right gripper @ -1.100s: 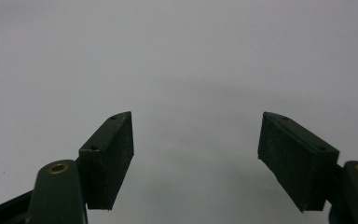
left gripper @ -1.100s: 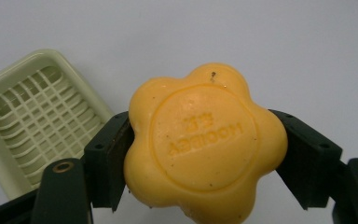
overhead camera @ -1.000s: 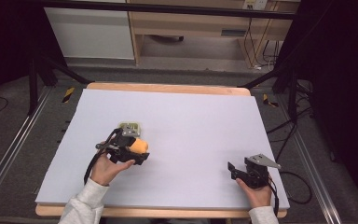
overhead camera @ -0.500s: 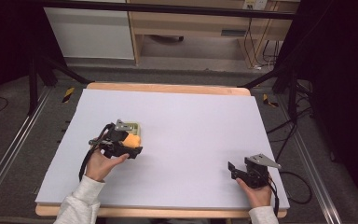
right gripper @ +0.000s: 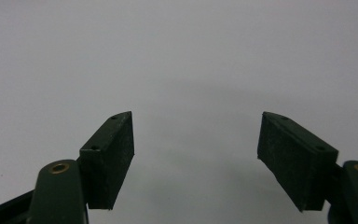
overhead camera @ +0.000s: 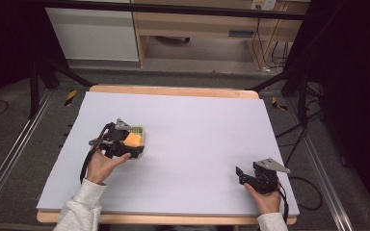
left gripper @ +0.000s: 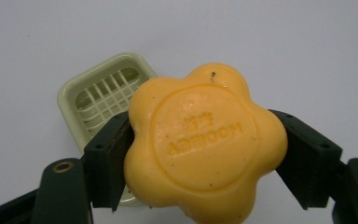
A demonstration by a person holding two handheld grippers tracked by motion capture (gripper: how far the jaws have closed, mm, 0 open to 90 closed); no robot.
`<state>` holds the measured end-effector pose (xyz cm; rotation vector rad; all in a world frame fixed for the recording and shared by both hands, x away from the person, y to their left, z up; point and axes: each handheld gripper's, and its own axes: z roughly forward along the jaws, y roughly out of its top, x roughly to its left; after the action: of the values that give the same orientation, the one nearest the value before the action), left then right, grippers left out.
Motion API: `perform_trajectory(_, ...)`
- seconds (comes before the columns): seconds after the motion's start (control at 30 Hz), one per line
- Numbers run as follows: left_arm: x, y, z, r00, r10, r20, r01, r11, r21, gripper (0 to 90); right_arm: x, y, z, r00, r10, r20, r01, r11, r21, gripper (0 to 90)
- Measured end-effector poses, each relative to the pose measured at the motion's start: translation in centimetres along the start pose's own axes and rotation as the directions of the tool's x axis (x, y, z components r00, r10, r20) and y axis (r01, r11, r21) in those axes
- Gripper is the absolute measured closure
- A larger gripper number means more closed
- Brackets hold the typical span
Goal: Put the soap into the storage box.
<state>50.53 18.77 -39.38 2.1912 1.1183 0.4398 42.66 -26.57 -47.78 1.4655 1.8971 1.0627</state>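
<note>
A pale green soap dish (overhead camera: 138, 136) lies on the white table (overhead camera: 197, 130).

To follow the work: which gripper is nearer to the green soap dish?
Left. The left gripper holds the orange soap just over the dish; the right gripper rests far off, near the table's right corner, jaws open.

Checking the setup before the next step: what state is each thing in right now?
Soap: orange, flower-shaped, clamped above the dish.
Soap dish: pale green, empty, flat on the table.
Left gripper: shut on the soap.
Right gripper: open, holding nothing, over bare table.
</note>
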Motion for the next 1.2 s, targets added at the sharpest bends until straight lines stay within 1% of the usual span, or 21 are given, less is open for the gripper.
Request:
perform_trajectory(0.07,0.3,0.1,0.1,0.9999,-0.002,-0.012,0.002,1.0000,-0.001,26.5,0.0,0.0,0.0,1.0000,0.003,-0.004,-0.003,1.000,0.004,27.4)
perform_trajectory(0.2,0.7,0.2,0.3,0.9998,-0.011,-0.018,0.011,0.9999,0.000,26.5,-0.1,0.0,0.0,1.0000,-0.001,-0.001,0.001,1.000,0.002,27.5)
perform_trajectory(0.23,1.0,0.3,0.4,0.9996,-0.012,-0.026,0.012,0.9999,0.000,26.5,-0.1,0.0,0.0,1.0000,0.001,-0.002,-0.001,1.000,0.002,27.5)
perform_trajectory(0.3,1.2,0.3,0.6,0.9994,-0.017,-0.030,0.017,0.9998,0.002,26.5,-0.1,0.0,0.0,1.0000,-0.001,0.001,0.001,1.000,0.002,27.6)
perform_trajectory(0.4,1.5,0.4,0.7,0.9993,-0.014,-0.035,0.014,0.9999,0.006,26.5,-0.1,0.0,0.1,1.0000,-0.003,0.003,0.003,1.000,0.002,27.6)
perform_trajectory(0.43,1.8,0.4,0.9,0.9991,-0.022,-0.037,0.023,0.9997,0.010,26.5,-0.1,0.0,0.1,1.0000,0.006,-0.002,-0.006,1.000,0.005,27.6)
perform_trajectory(0.47,1.9,0.4,1.0,0.9989,-0.020,-0.041,0.021,0.9997,0.010,26.4,-0.1,0.0,0.2,1.0000,-0.004,0.004,0.004,1.000,0.003,27.6)
perform_trajectory(0.53,2.1,0.4,1.0,0.9988,-0.026,-0.042,0.027,0.9995,0.014,26.5,-0.1,0.1,0.1,1.0000,0.003,-0.001,-0.003,1.000,0.006,27.6)
perform_trajectory(0.6,2.4,0.4,1.2,0.9984,-0.034,-0.045,0.034,0.9993,0.014,26.5,-0.1,0.1,0.2,1.0000,-0.005,0.000,0.005,1.000,0.007,27.6)
perform_trajectory(0.63,2.6,0.4,1.3,0.9982,-0.038,-0.046,0.039,0.9991,0.016,26.5,-0.1,0.1,0.2,1.0000,0.003,-0.003,-0.003,1.000,0.008,27.6)
perform_trajectory(0.73,2.6,0.4,1.5,0.9980,-0.040,-0.049,0.041,0.9990,0.018,26.5,-0.1,0.1,0.1,1.0000,0.003,-0.005,-0.003,1.000,0.006,27.8)
perform_trajectory(0.8,2.8,0.5,1.7,0.9980,-0.037,-0.052,0.038,0.9991,0.022,26.4,-0.1,0.1,0.2,1.0000,-0.005,-0.001,0.005,1.000,0.007,27.8)
perform_trajectory(0.9,3.2,0.6,1.9,0.9976,-0.049,-0.049,0.050,0.9986,0.018,26.5,-0.1,0.1,0.2,1.0000,-0.004,-0.001,0.004,1.000,0.008,27.8)
perform_trajectory(0.97,3.4,0.7,2.0,0.9974,-0.050,-0.052,0.050,0.9986,0.016,26.5,-0.1,0.1,0.2,1.0000,-0.003,-0.001,0.003,1.000,0.007,27.9)
perform_trajectory(1.2,3.4,0.7,2.9,0.9972,-0.054,-0.052,0.055,0.9980,0.032,26.4,-0.1,0.1,0.2,1.0000,-0.002,-0.001,0.002,1.000,0.008,28.2)
